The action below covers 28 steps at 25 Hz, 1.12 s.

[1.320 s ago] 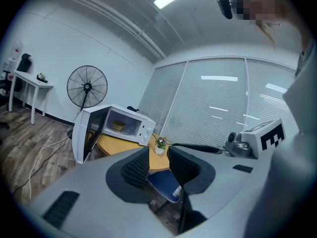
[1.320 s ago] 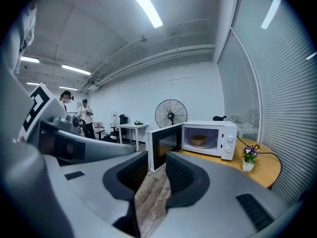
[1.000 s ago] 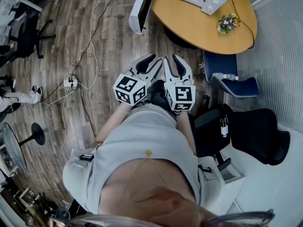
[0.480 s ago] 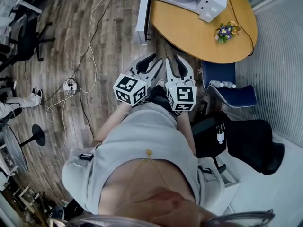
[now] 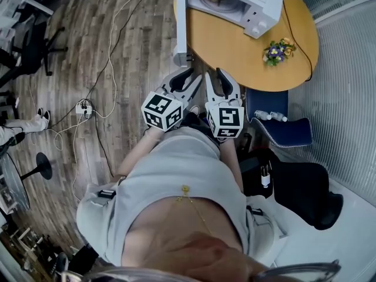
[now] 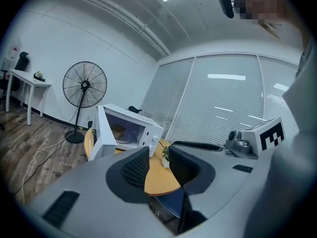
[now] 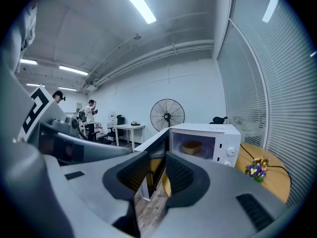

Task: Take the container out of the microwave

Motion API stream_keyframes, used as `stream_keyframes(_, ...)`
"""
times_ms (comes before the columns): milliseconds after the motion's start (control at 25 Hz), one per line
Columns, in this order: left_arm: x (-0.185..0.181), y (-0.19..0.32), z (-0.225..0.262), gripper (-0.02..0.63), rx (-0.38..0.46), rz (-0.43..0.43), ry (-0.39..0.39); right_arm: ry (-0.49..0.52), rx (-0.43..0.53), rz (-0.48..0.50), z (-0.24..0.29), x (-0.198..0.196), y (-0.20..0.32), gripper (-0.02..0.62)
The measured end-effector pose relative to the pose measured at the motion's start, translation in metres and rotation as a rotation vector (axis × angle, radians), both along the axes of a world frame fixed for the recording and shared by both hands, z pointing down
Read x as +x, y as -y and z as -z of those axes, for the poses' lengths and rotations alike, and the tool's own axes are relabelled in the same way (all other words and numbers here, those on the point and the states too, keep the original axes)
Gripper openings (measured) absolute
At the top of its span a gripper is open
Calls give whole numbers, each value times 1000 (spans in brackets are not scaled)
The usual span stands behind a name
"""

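The white microwave (image 5: 235,2) stands on a round wooden table (image 5: 247,51), its door (image 5: 181,22) swung open to the left. Inside it sits a tan container (image 7: 191,147), also visible as the container (image 6: 118,131) in the left gripper view. My left gripper (image 5: 187,81) and right gripper (image 5: 218,81) are held side by side in front of my body, short of the table edge. Both point toward the microwave (image 7: 208,140). The left gripper (image 6: 158,165) and right gripper (image 7: 157,175) are open with nothing between their pads.
A small flower pot (image 5: 274,51) and a black cable lie on the table right of the microwave. A blue chair (image 5: 276,119) and a black chair (image 5: 305,187) stand at my right. Cables and a power strip (image 5: 85,106) lie on the floor at left. A standing fan (image 7: 167,114) is behind.
The table and microwave have come nearer in the head view as I moved forward. Both grippers keep the same pose in front of me, jaws unchanged.
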State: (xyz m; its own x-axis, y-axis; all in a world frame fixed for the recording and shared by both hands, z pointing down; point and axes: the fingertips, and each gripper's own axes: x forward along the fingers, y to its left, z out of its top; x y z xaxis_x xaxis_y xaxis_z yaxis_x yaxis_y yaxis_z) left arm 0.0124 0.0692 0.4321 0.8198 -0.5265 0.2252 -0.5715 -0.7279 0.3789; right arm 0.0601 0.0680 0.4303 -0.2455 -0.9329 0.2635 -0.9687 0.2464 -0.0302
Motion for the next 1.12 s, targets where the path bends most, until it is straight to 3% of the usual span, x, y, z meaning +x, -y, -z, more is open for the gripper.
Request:
stream_keyframes(720,17,25,0,126,3,49,-21,-9,8,21,2,22,24,121)
stream_keyframes(1120,31,43,3,126,10,-25,-26,-9,14,-59,1,37,41,121)
